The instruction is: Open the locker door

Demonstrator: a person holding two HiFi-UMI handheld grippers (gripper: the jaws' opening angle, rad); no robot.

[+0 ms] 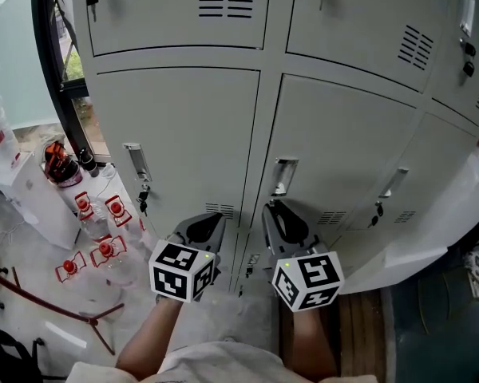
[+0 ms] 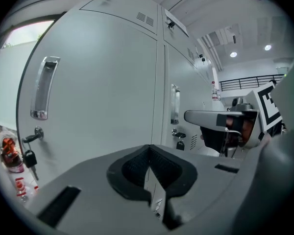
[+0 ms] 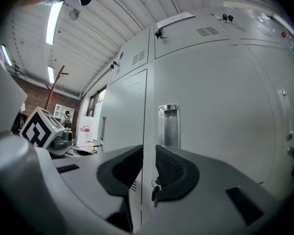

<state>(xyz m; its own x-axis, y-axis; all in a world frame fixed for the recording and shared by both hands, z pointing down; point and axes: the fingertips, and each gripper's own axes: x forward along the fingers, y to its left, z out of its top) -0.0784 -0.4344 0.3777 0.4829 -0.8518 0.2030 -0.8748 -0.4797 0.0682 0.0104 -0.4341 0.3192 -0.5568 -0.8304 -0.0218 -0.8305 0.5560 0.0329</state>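
A wall of grey lockers fills the head view. The middle locker door point(image 1: 343, 146) has a recessed metal handle point(image 1: 283, 176), and it looks closed. My right gripper point(image 1: 274, 211) is just below that handle and does not touch it. In the right gripper view its jaws stand slightly apart around nothing point(image 3: 149, 153), and the handle point(image 3: 168, 126) rises straight beyond them. My left gripper point(image 1: 211, 219) is lower left of the handle, near the seam between two doors. Its pads meet with nothing held point(image 2: 148, 151). The left locker's handle point(image 2: 43, 87) has keys point(image 2: 29, 156) hanging below it.
Several red-capped bottles point(image 1: 96, 234) and white boxes point(image 1: 36, 202) sit on the floor at the left, by a dark window frame point(image 1: 52, 62). A red stand leg point(image 1: 56, 298) crosses the lower left. Another handle point(image 1: 393, 183) is on the right locker, and a white panel point(image 1: 407, 254) juts out below it.
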